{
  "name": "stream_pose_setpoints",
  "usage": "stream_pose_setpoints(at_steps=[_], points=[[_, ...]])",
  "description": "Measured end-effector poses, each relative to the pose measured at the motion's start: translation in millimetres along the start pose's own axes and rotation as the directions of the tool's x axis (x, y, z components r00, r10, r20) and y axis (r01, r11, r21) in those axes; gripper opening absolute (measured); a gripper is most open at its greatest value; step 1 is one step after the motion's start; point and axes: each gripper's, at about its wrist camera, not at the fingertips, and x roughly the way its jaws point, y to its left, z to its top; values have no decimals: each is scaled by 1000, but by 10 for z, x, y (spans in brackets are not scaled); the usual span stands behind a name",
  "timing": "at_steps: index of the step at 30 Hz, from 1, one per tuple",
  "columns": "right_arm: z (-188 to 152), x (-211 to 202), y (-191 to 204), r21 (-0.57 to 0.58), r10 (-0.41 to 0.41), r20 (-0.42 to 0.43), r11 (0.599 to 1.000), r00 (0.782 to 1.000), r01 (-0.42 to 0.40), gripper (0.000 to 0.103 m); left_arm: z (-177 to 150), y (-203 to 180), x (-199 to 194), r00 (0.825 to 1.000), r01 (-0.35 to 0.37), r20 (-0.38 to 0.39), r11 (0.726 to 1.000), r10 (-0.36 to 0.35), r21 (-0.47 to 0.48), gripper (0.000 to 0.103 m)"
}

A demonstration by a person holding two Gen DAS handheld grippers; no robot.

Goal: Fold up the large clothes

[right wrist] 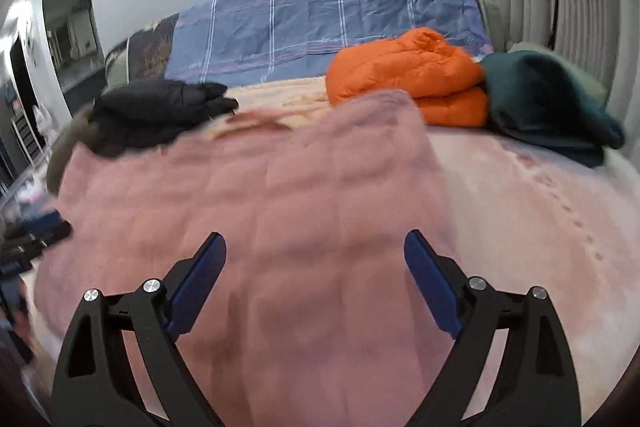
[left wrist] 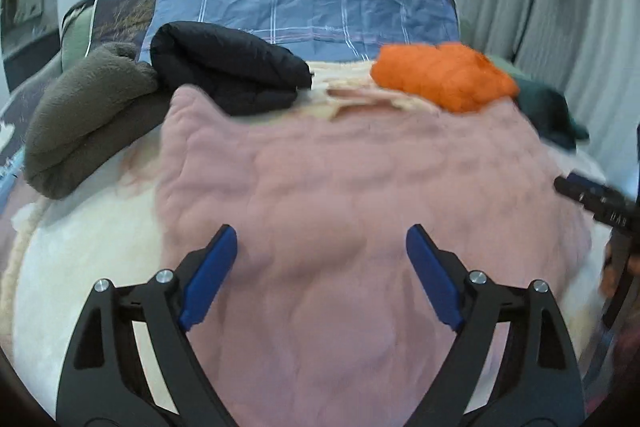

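A large pink quilted garment (left wrist: pixel 340 195) lies spread flat on the bed, filling the middle of both wrist views (right wrist: pixel 248 211). My left gripper (left wrist: pixel 322 239) hangs above its near part, jaws wide apart, with nothing between the blue pads (left wrist: pixel 210 275). My right gripper (right wrist: pixel 316 247) hovers over the garment's right half, also open and empty. In the left wrist view the right gripper's black body (left wrist: pixel 600 203) shows at the right edge with a hand under it. The picture is motion-blurred.
Folded clothes line the far side: a grey fleece (left wrist: pixel 88 123), a black puffer jacket (left wrist: pixel 228 67), an orange puffer jacket (right wrist: pixel 408 83) and a dark green garment (right wrist: pixel 548 103). A blue plaid cover (left wrist: pixel 304 7) lies behind them. White curtains (right wrist: pixel 560 7) hang at the right.
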Motion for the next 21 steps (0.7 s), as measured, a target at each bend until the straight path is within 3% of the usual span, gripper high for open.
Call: stream_pose_setpoints(at_steps=[2, 4, 8, 11, 13, 14, 16, 18, 21], points=[[-257, 244, -52, -21, -5, -102, 1000, 995, 3, 91, -190, 10, 74, 999, -12, -44, 999, 14, 36, 88], [-303, 261, -56, -25, -4, -78, 1000, 997, 2, 93, -335, -12, 152, 999, -26, -30, 997, 29, 77, 90], [-183, 57, -1, -17, -25, -45, 1000, 999, 24, 90, -265, -139, 92, 996, -90, -13, 989, 92, 118, 89], [-193, -280, -5, 6, 1, 22, 1000, 1000, -1, 75, -285, -103, -100, 997, -77, -2, 993, 77, 90, 89], [-213, -437, 23, 1, 47, 47, 999, 998, -48, 54, -329, -61, -281, 1000, -30, 7, 999, 29, 43, 88], [-242, -476, 15, 0, 74, 44, 997, 996, -74, 50, -379, -53, -366, 1000, -3, 15, 1000, 3, 29, 87], [-325, -380, 26, 4, 90, -28, 996, 996, -90, 48, -482, -51, -459, 999, 34, 18, 999, -35, 27, 82], [-475, -47, -38, 36, 75, -148, 997, 986, -71, 46, -579, -20, -341, 999, 18, -33, 999, -17, 29, 77], [-443, -66, -10, 51, 69, -126, 997, 990, -63, 47, -747, 43, -174, 999, 6, -40, 1000, -5, 17, 77]])
